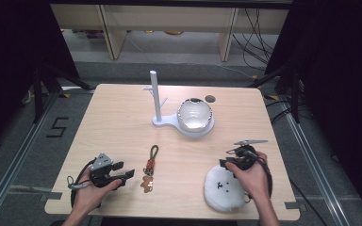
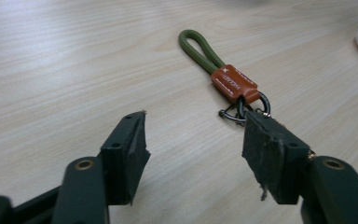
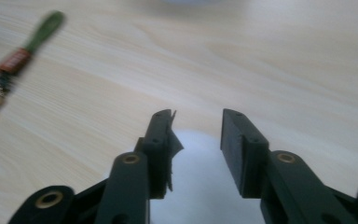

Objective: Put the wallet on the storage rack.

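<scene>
Two grippers low over the table (image 1: 122, 122): the left gripper (image 2: 193, 140) has its jaws spread wide, released, the keychain (image 2: 223, 77) lying just beyond its fingertips. The right gripper (image 3: 196, 128) hangs parted, gripping nothing, above the white plush toy (image 3: 200, 186).

Green-looped keychain (image 1: 150, 168) lies flat beside white plush (image 1: 223, 189).
</scene>
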The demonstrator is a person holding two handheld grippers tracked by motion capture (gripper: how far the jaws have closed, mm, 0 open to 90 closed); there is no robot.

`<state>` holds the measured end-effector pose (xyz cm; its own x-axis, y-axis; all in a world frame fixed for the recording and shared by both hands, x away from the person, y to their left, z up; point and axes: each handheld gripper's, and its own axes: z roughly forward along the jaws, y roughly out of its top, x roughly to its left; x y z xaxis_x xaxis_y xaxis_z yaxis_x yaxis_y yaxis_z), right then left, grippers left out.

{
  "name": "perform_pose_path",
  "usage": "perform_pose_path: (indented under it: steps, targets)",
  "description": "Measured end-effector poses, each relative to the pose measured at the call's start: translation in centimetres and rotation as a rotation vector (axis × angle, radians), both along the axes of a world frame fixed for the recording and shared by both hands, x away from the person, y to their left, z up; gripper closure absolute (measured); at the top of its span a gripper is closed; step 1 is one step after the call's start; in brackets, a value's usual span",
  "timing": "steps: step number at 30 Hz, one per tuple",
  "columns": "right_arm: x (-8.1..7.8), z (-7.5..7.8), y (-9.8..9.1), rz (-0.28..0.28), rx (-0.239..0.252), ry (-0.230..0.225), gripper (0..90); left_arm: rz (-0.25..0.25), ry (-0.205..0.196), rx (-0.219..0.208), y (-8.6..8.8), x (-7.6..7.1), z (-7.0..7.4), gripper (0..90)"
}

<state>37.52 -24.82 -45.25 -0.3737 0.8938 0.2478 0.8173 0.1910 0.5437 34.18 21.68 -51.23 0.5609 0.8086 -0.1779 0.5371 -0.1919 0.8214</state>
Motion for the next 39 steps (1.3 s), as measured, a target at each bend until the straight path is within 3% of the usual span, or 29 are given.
perform_pose_path:
  steps: [1,3,5,6,7,8,9,13,14,15,16,17,19,22,23,26,27,29,31,35,37,38,39]
  targets:
    - [0.0,-0.2,-1.0,-0.013,-0.027,0.013,61.1,0.001,-0.006,-0.001,0.0,0.1,0.0,36.1]
    - [-0.1,-0.4,-2.1,-0.037,-0.029,0.028,59.0,0.012,-0.021,0.016,0.1,0.2,0.1,35.0]
    - [-0.1,-0.3,-3.2,-0.073,-0.053,0.087,56.9,0.020,-0.035,0.011,0.3,0.4,0.0,34.6]
    - [-0.2,-0.3,-3.2,-0.103,-0.041,0.120,56.0,0.020,-0.035,0.011,0.3,0.4,0.0,34.3]
    - [0.0,-0.4,-3.8,-0.061,-0.057,0.122,55.7,0.034,-0.051,0.011,0.4,0.6,0.0,34.0]
    - [-0.1,-0.3,-3.6,-0.104,-0.025,0.161,55.5,0.034,-0.051,0.011,0.4,0.6,0.0,34.0]
    - [-0.1,-0.1,-3.5,-0.119,-0.024,0.198,54.8,0.040,-0.067,0.008,0.5,0.7,0.1,33.8]
    - [0.2,-0.3,-3.8,-0.073,-0.050,0.217,52.7,0.057,-0.090,0.020,0.8,0.6,0.2,33.7]
    - [0.2,-0.2,-3.8,-0.052,-0.056,0.240,51.9,0.063,-0.100,0.006,1.0,0.6,0.2,33.7]
    - [-0.1,0.2,-3.0,-0.144,-0.024,0.329,51.7,0.066,-0.104,-0.008,1.1,0.6,0.1,33.7]
    - [0.0,0.2,-3.3,-0.100,-0.035,0.326,51.7,0.066,-0.106,-0.009,1.3,0.7,0.1,33.7]
    - [0.0,0.2,-3.3,-0.100,-0.035,0.326,51.7,0.066,-0.106,-0.009,1.3,0.7,0.1,33.8]
    - [0.4,0.0,-3.8,-0.035,-0.070,0.278,50.8,0.079,-0.103,-0.007,1.6,0.6,-0.1,33.9]
    - [0.5,-0.1,-3.5,-0.028,-0.074,0.310,49.6,0.078,-0.101,-0.007,1.6,0.5,-0.1,33.9]
    - [0.7,-0.1,-3.0,-0.035,-0.066,0.355,48.3,0.067,-0.101,-0.010,1.6,0.6,-0.2,33.9]
    - [1.3,-0.4,-2.6,-0.003,-0.059,0.376,47.7,0.072,-0.099,-0.010,1.5,0.5,-0.3,34.0]
    - [1.2,-0.4,-2.0,-0.051,-0.033,0.402,47.7,0.072,-0.098,-0.005,1.6,0.5,-0.3,34.0]
    - [1.8,-1.0,-2.2,0.009,-0.077,0.396,48.2,0.069,-0.098,-0.006,1.5,0.4,-0.2,34.0]
    - [1.9,-1.2,-1.9,0.004,-0.087,0.414,51.3,0.062,-0.103,-0.012,1.5,0.5,-0.3,34.0]
    - [1.8,-1.4,-1.5,0.031,-0.081,0.400,61.4,0.058,-0.096,-0.013,1.5,0.5,-0.4,34.1]
    - [1.7,-1.4,-1.3,0.038,-0.091,0.413,64.8,0.061,-0.094,-0.016,1.5,0.5,-0.4,34.1]
    - [1.7,-1.7,-1.4,0.052,-0.100,0.390,66.0,0.062,-0.092,-0.013,1.5,0.4,-0.4,34.1]
    - [1.8,-1.6,-1.4,0.049,-0.115,0.406,67.6,0.064,-0.093,-0.013,1.6,0.4,-0.4,34.1]
